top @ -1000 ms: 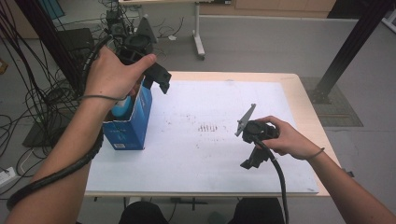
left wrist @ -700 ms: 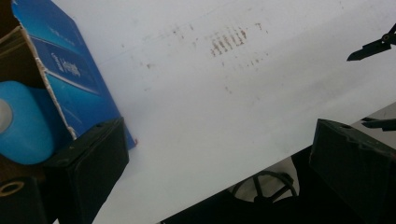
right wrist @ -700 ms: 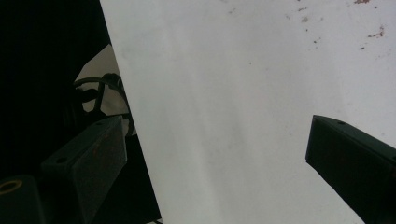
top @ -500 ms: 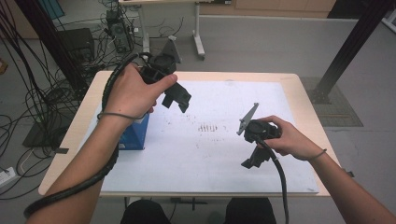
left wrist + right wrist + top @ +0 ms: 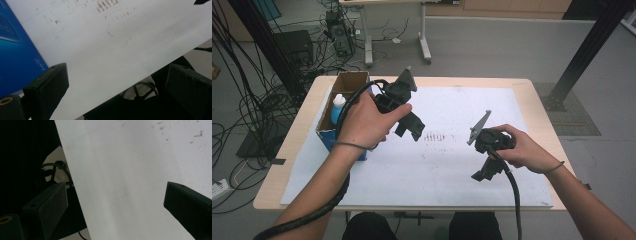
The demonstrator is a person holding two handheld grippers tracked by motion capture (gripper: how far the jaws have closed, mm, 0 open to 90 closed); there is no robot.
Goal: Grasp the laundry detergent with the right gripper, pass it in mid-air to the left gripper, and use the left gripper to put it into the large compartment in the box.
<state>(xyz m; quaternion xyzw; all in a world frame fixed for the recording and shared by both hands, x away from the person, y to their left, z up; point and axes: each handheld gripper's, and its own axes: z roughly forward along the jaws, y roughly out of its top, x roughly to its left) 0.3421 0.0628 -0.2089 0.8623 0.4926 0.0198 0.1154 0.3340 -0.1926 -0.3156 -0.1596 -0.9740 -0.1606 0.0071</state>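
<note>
Both grippers hover empty over the white sheet, the box at the table's left.

The left gripper (image 5: 408,129) hangs just right of the open cardboard box (image 5: 343,90), jaws spread wide, holding nothing. The box has blue sides, brown flaps and a blue-and-white bottle (image 5: 337,108) inside. The right gripper (image 5: 482,172), well apart, also gapes empty.

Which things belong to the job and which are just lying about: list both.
In the job: left gripper, right gripper, blue box, bottle standing in it.
Lying about: white sheet, floor cables, computer tower.
</note>
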